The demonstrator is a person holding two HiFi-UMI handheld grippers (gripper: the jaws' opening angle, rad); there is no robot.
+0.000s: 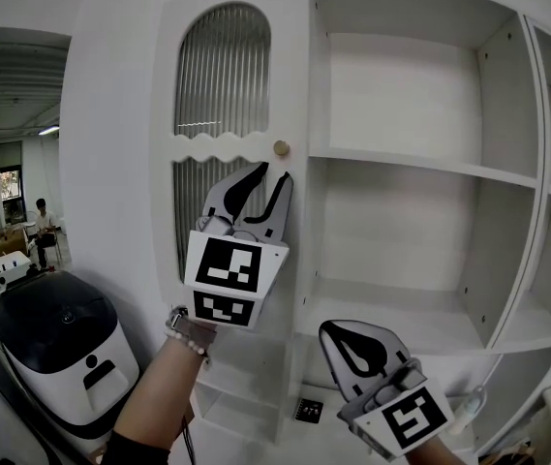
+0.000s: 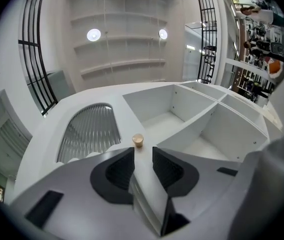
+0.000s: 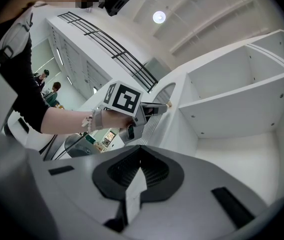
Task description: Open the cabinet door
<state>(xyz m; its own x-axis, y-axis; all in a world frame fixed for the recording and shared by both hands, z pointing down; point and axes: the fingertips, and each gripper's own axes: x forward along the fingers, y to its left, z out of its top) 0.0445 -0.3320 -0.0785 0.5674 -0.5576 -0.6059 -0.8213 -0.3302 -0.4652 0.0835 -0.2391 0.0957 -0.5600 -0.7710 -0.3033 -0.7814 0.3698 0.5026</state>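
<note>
Holding the left gripper [image 1: 271, 174] spread and empty just under the knob [image 1: 281, 148] at the right edge of the shut door [image 1: 222, 134], tips aimed up at it and far nearer than the right gripper [image 1: 327, 330], pressed together with nothing in it, low by the open shelves [image 1: 420, 164].

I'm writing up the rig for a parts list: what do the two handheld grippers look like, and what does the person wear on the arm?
Both the left gripper and the right gripper have light grey jaws with black ribbed pads and a white cube with black square markers. The person wears a beaded bracelet and a black sleeve.
</note>
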